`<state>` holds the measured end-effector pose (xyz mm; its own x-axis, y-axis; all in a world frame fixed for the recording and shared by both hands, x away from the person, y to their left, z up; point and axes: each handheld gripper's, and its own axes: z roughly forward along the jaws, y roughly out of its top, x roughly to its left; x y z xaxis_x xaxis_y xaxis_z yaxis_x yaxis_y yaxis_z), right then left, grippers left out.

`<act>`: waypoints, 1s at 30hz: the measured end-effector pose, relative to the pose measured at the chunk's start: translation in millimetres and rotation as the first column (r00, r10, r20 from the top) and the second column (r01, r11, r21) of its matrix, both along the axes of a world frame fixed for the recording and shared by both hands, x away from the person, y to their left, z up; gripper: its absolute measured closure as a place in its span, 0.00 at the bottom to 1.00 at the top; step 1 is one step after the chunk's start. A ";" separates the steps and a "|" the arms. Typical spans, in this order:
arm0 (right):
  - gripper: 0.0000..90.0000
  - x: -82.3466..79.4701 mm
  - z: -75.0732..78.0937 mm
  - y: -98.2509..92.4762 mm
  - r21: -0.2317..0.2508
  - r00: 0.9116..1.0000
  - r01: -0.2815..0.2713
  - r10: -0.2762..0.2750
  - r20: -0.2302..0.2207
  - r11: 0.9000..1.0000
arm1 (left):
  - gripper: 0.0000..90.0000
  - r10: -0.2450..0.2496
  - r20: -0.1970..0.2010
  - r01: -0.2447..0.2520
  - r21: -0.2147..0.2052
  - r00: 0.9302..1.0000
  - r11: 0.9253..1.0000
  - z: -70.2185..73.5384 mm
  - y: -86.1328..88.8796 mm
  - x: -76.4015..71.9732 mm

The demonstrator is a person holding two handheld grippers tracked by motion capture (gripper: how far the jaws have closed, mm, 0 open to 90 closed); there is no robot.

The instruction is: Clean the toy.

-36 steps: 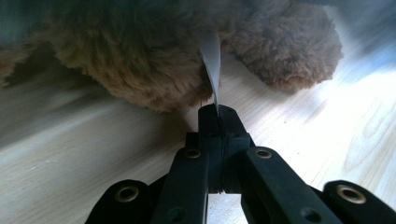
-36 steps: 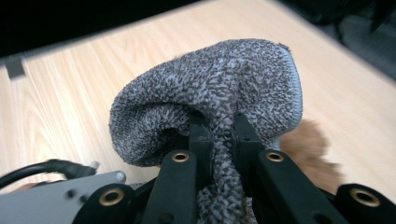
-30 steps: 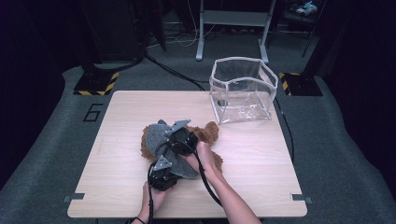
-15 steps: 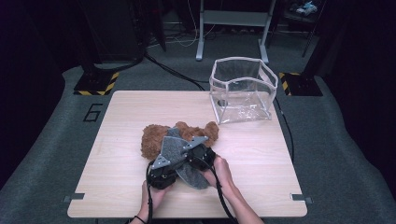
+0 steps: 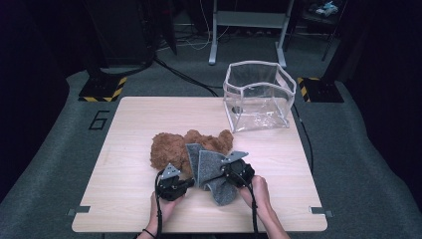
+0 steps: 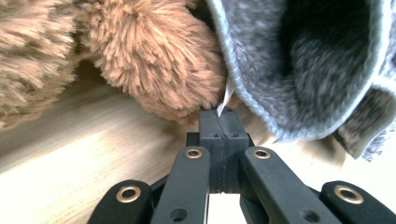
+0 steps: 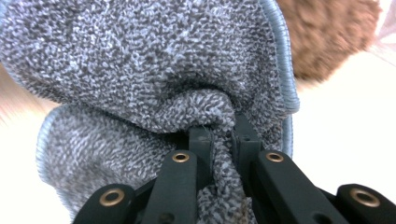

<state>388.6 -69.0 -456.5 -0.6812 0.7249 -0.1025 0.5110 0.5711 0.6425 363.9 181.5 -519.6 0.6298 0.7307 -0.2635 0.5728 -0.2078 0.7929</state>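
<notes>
Pale wooden table on grey carpet, dark surroundings, hazard-striped black bases, metal stand behind.

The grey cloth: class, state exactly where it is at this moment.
In the high view the grey cloth lies near the table's front edge, lapping over the brown plush toy, pinched by the right gripper, with the left gripper beside it.

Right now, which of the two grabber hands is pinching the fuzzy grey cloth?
The right gripper: a fold of the grey cloth is bunched between its fingers. The left gripper pinches only a small white tag by the brown teddy bear.
</notes>
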 end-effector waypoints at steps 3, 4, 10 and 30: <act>0.92 -0.3 1.3 -7.5 -0.015 1.000 0.012 -0.012 0.007 1.000 | 1.00 0.006 0.000 -0.006 -0.004 1.000 1.000 0.7 0.4 -0.5; 0.92 -0.8 1.3 -9.0 -0.008 1.000 0.028 -0.028 0.002 1.000 | 1.00 0.007 0.000 -0.007 -0.007 1.000 1.000 0.8 0.7 -0.5; 0.92 -0.3 -1.8 -27.7 -0.027 0.997 0.080 -0.079 0.003 0.996 | 1.00 0.008 0.000 -0.008 -0.014 1.000 1.000 1.3 1.3 -0.5; 0.92 -5.3 -22.9 -82.2 -0.111 0.973 0.227 -0.230 -0.016 0.967 | 1.00 0.005 0.003 -0.005 -0.020 1.000 1.000 2.4 2.6 1.2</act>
